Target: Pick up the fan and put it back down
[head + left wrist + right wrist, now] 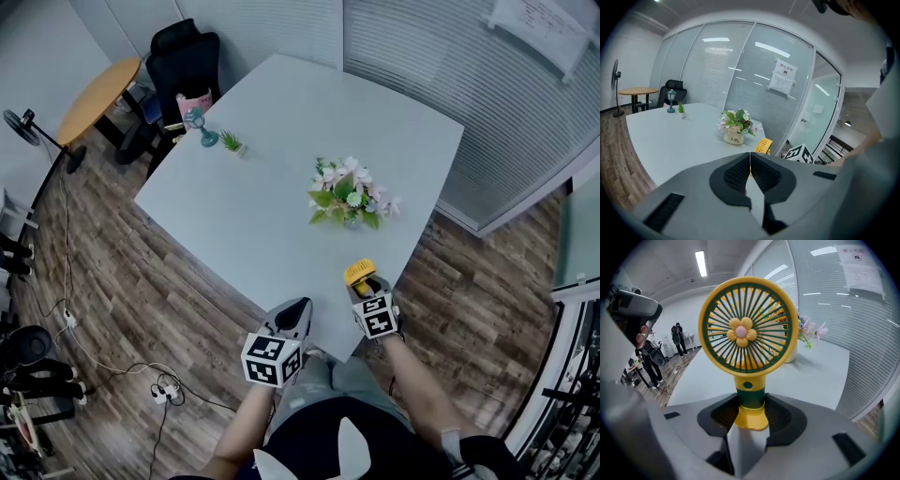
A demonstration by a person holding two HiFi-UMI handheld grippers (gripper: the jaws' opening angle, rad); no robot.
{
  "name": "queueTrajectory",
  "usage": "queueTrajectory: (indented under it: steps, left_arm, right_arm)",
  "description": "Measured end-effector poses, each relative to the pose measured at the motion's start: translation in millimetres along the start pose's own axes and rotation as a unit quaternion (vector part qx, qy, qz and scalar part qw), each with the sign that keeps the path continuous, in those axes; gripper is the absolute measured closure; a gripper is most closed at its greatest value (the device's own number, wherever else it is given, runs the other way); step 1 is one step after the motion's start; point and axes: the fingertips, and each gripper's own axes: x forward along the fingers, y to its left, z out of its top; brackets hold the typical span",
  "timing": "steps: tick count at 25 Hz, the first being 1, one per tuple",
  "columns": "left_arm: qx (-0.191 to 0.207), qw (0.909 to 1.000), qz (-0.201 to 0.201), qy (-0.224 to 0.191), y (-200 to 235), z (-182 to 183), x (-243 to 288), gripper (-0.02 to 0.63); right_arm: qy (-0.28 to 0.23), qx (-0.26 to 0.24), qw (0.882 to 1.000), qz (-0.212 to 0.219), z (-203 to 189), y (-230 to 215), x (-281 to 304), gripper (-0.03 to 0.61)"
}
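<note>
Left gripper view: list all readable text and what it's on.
"Life": printed on the white flower pot on the table.
Paper notice on the glass wall: a dark symbol and some printed lines, too small to read.
Marker cube: black-and-white square patterns only, no letters.
Nothing else readable in this view.

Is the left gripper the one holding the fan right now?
No, the left gripper has its jaws shut together on nothing, while the fan is clamped by its handle in the right gripper.
</note>
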Motion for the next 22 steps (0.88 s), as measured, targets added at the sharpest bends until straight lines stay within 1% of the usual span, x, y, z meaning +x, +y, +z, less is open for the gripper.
queueTrajectory:
  steps: [12,16,22]
  left_arm:
    - [0.002,1.0000,-0.005,-0.002,-3.2,4.8,6.8,0.592]
    - [0.004,1.0000,-0.008,-0.002,-3.4,6.4,10.7,0.592]
    - [0.005,0.9999,-0.010,-0.004,-2.1,11.7,12.8,0.592]
  right_arm:
    - [-0.006,0.002,1.000,-0.009,12.4,-9.1,-12.4,0.400]
    - [-0.015,-0.001,1.000,-0.007,21.1,-11.0,-17.5,0.400]
    - [-0.011,-0.006,1.000,-0.001,30.2,-10.2,-24.5,0.400]
